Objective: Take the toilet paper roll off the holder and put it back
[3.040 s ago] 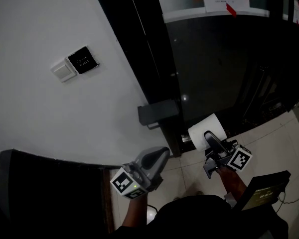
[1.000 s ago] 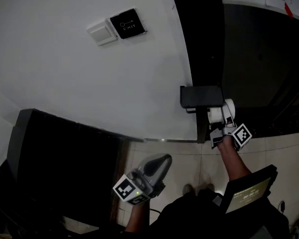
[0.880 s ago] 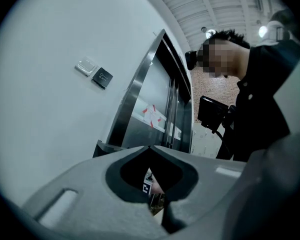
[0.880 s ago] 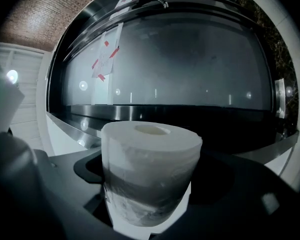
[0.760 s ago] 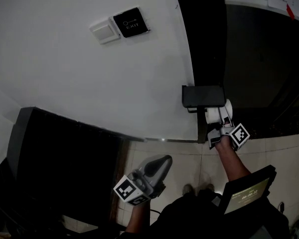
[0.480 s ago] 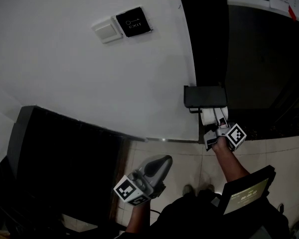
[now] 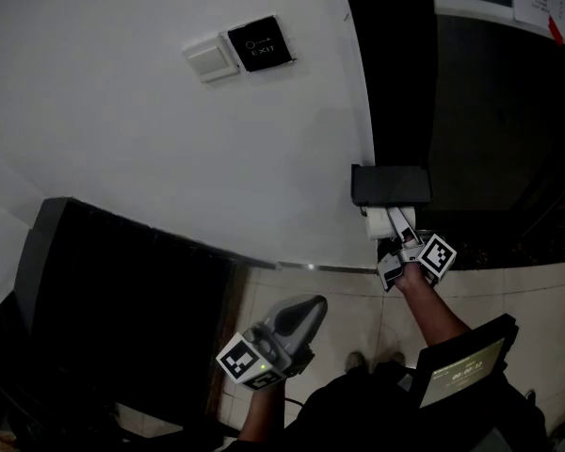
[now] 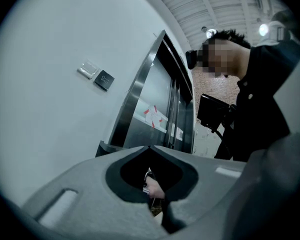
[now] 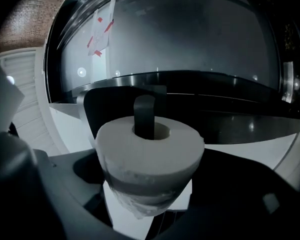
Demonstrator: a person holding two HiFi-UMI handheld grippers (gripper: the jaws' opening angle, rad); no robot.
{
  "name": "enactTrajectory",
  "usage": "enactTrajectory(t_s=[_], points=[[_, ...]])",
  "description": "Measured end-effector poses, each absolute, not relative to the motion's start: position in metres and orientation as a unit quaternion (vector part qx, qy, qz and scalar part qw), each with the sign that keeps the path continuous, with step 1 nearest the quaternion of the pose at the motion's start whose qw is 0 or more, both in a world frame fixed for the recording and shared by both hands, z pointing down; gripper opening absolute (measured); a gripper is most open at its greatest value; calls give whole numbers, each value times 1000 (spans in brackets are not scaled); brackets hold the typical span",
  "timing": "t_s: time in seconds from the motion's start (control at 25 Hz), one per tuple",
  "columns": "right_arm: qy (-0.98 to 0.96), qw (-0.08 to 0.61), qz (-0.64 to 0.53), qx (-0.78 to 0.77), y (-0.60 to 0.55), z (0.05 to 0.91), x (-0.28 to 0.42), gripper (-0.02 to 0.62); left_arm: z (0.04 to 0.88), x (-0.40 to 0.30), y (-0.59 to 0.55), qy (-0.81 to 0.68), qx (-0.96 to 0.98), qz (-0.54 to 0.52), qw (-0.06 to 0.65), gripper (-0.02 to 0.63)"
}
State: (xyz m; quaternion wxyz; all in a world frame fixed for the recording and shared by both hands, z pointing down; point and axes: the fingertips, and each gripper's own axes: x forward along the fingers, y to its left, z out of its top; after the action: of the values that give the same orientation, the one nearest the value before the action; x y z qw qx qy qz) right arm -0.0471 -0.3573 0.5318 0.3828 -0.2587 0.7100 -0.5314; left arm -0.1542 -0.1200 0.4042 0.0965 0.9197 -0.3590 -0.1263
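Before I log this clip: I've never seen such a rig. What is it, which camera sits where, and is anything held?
No robot: a person carries a two-jaw gripper in each hand. The head view looks down from the person's head; the two gripper views ride on the grippers, looking along their jaws. The right gripper clamps a toilet paper roll, its core on the arm of a black wall holder. The left gripper hangs low, jaws together, empty.

The toilet paper roll (image 9: pixel 149 156) is white; the holder (image 9: pixel 144 115) black; the wall (image 7: pixel 169 158) white.
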Motion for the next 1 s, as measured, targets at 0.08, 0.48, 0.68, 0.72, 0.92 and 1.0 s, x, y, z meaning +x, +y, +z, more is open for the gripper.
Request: enactTrajectory(t_s=[0.08, 0.48, 0.68, 0.72, 0.92, 1.0], points=[[714, 381, -533, -247, -354, 532, -47, 463, 405, -153, -120, -357, 921, -125, 96, -3], [731, 343, -537, -244, -311, 550, -23, 463, 398, -129, -120, -324, 934, -121, 92, -3], [750, 344, -493, -278, -271, 538, 34, 388, 393, -111, -122, -293, 943, -128, 91, -3], [757, 349, -474, -283, -265, 529, 48, 342, 393, -108, -123, -287, 945, -127, 90, -3], [817, 382, -348, -256, -229, 439, 89, 20, 385, -92, -134, -259, 953, -133, 83, -3], [851, 374, -284, -234, -210, 397, 88, 2, 374, -84, -137, -242, 957, -144, 74, -3]])
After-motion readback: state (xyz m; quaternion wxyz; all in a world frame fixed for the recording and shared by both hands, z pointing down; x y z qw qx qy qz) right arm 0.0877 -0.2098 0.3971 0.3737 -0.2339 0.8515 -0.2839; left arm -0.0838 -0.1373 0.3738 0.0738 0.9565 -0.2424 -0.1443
